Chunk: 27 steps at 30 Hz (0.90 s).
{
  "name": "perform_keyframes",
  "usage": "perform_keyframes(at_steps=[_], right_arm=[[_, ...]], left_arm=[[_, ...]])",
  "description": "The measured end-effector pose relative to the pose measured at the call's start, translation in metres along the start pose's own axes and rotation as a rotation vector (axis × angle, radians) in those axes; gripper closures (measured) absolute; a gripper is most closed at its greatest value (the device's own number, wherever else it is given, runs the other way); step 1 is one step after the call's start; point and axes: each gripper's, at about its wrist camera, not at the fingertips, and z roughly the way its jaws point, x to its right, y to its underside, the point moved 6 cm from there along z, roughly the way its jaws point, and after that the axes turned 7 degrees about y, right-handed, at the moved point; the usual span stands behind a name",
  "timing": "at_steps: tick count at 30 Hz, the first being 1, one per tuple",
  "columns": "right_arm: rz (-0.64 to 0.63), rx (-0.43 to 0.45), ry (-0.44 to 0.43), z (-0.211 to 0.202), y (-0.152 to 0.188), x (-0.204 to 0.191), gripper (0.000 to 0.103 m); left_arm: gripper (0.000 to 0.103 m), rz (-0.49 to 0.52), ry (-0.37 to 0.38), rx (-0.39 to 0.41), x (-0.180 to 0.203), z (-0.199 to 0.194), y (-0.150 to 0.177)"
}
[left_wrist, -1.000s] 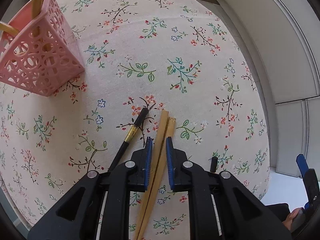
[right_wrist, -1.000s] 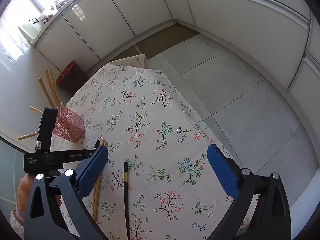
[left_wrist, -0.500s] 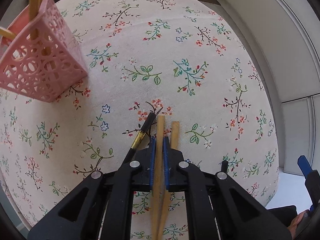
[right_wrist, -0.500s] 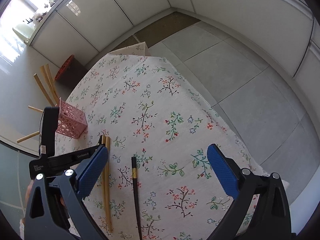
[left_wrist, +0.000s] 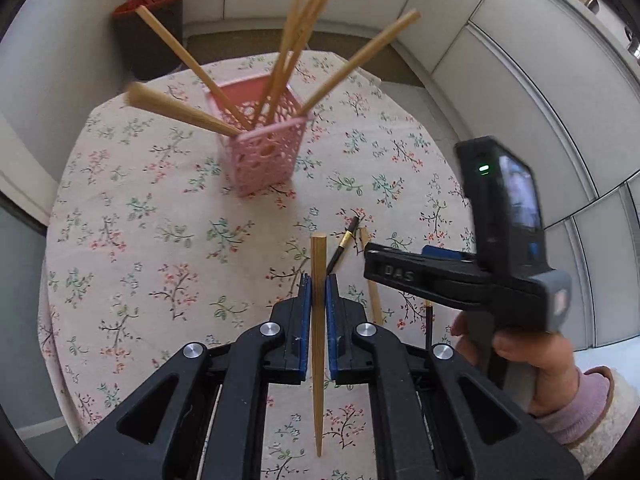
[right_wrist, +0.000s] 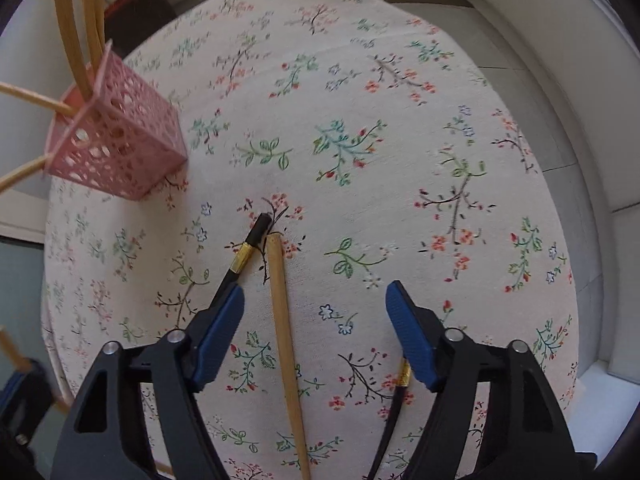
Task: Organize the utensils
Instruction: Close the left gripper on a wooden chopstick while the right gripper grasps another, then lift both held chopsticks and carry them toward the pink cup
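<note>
Left wrist view: the left gripper is clamping one wooden chopstick, lifted clear of the tablecloth. The pink basket beyond is holding several chopsticks. Right wrist view: the right gripper, jaws part open and just closing, is straddling a bare chopstick lying on the cloth; a black chopstick is passing under its left finger.
</note>
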Motion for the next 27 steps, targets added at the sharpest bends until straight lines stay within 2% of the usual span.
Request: perform_keyframes(at_steps=[1,5,7,9,11,12,17,21,27], right_arm=[[-0.013,-0.027,0.016,0.008,0.001,-0.005,0.045],[-0.037,0.002,0.059,0.011,-0.001,-0.02,0.046],[-0.055,0.032,0.074,0.01,-0.006,-0.024,0.076],[-0.048,0.021,0.05,0.009,-0.007,-0.022,0.095],[-0.007,-0.013,-0.045,0.006,-0.004,-0.015,0.095],[0.015,0.001,-0.089,-0.001,-0.002,-0.009,0.095],[-0.026,0.197,-0.228,-0.073,0.023,0.012,0.095],[-0.087,0.329,-0.276,-0.131,0.048,0.025,0.095],[-0.136,0.455,-0.324,-0.19,0.072,0.042,0.095]], left_arm=[[0.097,-0.003,0.004,0.018,0.001,-0.008,0.002],[0.097,0.007,0.023,0.083,0.004,-0.033,-0.001],[0.097,0.008,0.023,0.103,0.007,-0.039,-0.003],[0.097,0.011,0.024,0.114,0.007,-0.042,-0.005],[0.097,0.011,0.026,0.124,0.008,-0.046,-0.004],[0.097,0.012,0.027,0.13,0.01,-0.049,-0.004],[0.097,0.032,0.027,0.163,0.021,-0.069,0.0],[0.097,0.044,0.016,0.204,0.032,-0.085,0.006],[0.097,0.031,0.012,0.286,0.045,-0.115,0.017]])
